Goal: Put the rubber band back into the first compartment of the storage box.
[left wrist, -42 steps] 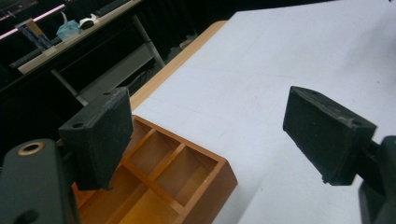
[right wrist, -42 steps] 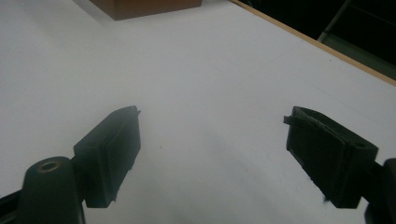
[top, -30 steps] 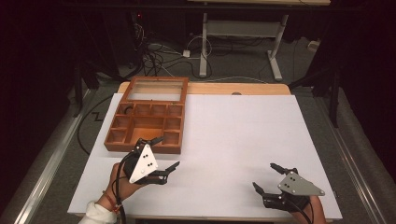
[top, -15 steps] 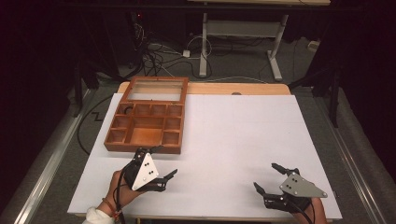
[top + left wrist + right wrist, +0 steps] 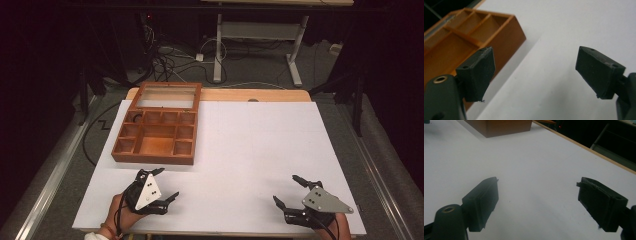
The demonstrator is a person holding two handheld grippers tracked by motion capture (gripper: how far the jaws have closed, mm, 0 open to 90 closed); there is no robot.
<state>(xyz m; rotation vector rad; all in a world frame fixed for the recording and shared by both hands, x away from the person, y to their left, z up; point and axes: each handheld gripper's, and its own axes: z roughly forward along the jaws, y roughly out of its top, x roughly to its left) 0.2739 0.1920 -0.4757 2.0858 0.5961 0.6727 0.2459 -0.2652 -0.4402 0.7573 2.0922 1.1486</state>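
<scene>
we judge both hands poised to start: left gripper (image 5: 165, 187) and right gripper (image 5: 292, 192) rest near, jaws wide, empty; open wooden compartment box (image 5: 157, 132) sits far left on white table (image 5: 260, 150).

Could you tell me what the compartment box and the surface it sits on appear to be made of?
The compartment box looks like wood with a smooth reddish-brown finish: its walls and dividers are thin flat boards. Its raised lid seems to hold a clear pane, glass or plastic. The table top is a matte white sheet, possibly paper or laminate, over a pale wooden board that shows at the far edge.
</scene>
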